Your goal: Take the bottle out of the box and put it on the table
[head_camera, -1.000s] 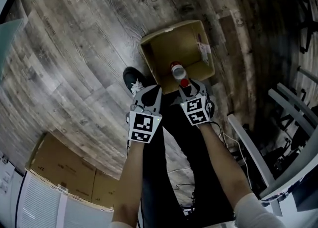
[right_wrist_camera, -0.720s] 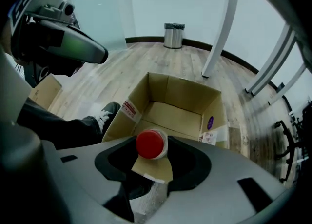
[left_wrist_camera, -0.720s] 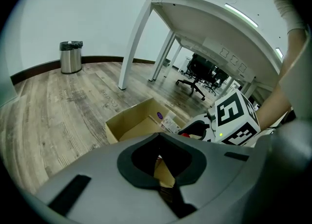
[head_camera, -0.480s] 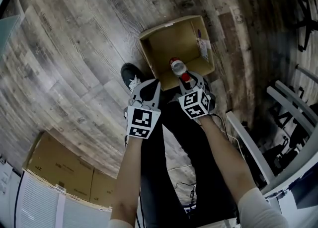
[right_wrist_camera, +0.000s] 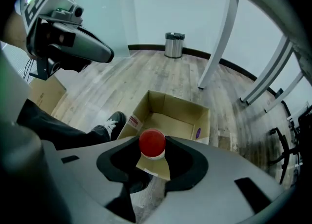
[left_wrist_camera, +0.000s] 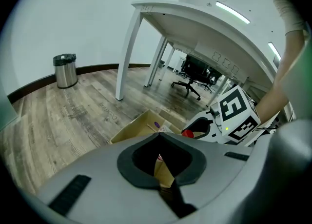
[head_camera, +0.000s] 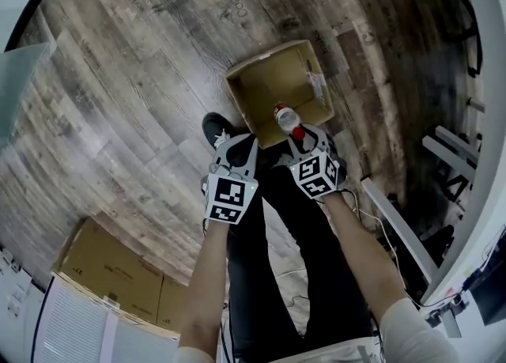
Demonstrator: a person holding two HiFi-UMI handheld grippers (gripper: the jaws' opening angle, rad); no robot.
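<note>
Bottle [head_camera: 285,115]: pale body, round red cap, above the box's near wall.
Box [head_camera: 269,77]: open brown cardboard, on wood-plank floor [head_camera: 142,100].
Right hand-held gripper [head_camera: 299,138]: jaws closing on the bottle's neck.
Left hand-held gripper [head_camera: 237,148]: jaws together, empty.

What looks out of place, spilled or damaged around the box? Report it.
Nothing stands out. The box sits open and upright on the floor, no spill shows, and the bottle is capped, its neck between the right gripper's closing jaws.
</note>
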